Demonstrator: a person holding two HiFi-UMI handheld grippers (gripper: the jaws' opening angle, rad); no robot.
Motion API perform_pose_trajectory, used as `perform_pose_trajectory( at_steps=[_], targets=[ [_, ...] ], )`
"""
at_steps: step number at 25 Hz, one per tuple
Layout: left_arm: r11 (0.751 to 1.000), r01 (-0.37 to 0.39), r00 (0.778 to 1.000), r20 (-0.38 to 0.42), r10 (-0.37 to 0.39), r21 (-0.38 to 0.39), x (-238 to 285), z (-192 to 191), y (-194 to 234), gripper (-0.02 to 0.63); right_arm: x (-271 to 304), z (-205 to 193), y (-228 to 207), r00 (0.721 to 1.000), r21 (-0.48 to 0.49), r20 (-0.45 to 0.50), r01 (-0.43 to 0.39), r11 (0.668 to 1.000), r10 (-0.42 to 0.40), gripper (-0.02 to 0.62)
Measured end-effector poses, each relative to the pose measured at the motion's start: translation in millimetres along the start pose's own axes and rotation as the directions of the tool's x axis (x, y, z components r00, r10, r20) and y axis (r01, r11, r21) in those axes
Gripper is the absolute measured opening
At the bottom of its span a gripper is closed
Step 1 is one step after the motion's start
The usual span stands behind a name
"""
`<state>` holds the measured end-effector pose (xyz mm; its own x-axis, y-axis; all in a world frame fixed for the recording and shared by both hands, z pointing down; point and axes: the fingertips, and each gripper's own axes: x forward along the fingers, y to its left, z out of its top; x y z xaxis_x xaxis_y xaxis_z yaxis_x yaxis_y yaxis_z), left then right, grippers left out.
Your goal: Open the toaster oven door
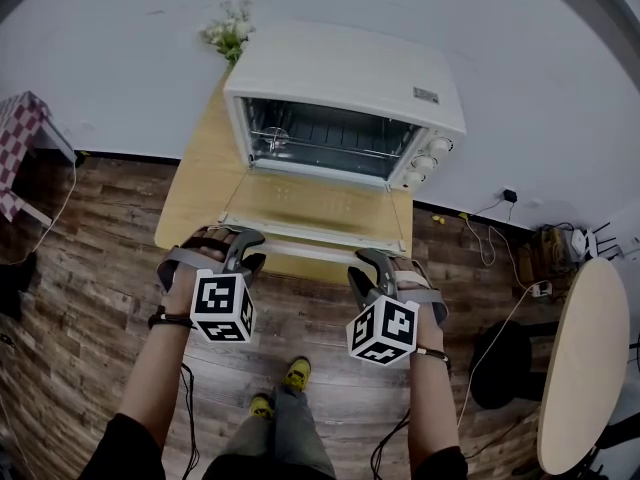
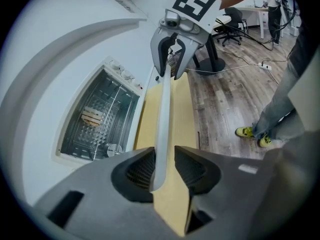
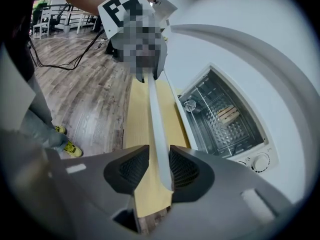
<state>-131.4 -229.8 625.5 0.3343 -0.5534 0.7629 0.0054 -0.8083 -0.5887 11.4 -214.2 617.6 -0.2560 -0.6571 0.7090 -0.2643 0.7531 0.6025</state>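
Observation:
A white toaster oven point(image 1: 345, 78) stands on a small wooden table point(image 1: 195, 183), its door point(image 1: 310, 206) folded down flat and the cavity point(image 2: 97, 116) exposed. The pale handle bar point(image 1: 300, 240) runs along the door's front edge. My left gripper point(image 2: 164, 166) straddles the handle's point(image 2: 162, 119) left end; the bar rests by one pad with a gap on the other side, so it is open. My right gripper point(image 3: 159, 169) straddles the handle point(image 3: 154, 114) at the right end, also open. Each gripper shows at the bar's far end in the other's view.
A small ridged item point(image 3: 227, 114) lies on the oven rack. Control knobs point(image 1: 425, 163) line the oven's right side. White flowers point(image 1: 228, 33) stand behind the oven by the wall. A round table point(image 1: 585, 368), a black chair base point(image 1: 500, 363) and floor cables are at the right.

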Motion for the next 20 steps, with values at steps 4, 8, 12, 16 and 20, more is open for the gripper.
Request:
perform_pose_trajectory(
  at_steps=[4, 8, 12, 16, 20],
  targets=[
    [1.0, -0.016, 1.0, 0.007, 0.016, -0.006, 3, -2, -8, 0.146, 3, -2, 9, 1.0, -0.011, -0.002, 0.011, 1.0, -0.011, 0.155],
    [0.999, -0.035, 0.999, 0.019, 0.035, -0.007, 7, -3, -14, 0.156, 7, -4, 17, 1.0, -0.012, -0.001, 0.025, 1.0, -0.025, 0.178],
    [0.999, -0.053, 0.998, 0.029, 0.053, -0.012, 10, -5, -21, 0.167, 11, -5, 24, 0.999, -0.017, 0.002, 0.037, 0.999, -0.037, 0.192],
    [0.997, -0.069, 0.997, 0.037, 0.07, -0.017, 16, -6, -27, 0.176, 16, -9, 32, 0.999, -0.018, -0.001, 0.054, 0.998, -0.054, 0.21],
    [0.996, -0.089, 0.995, 0.049, 0.09, -0.019, 20, -8, -33, 0.183, 21, -11, 39, 0.998, -0.019, -0.004, 0.064, 0.998, -0.064, 0.222]
  ],
)
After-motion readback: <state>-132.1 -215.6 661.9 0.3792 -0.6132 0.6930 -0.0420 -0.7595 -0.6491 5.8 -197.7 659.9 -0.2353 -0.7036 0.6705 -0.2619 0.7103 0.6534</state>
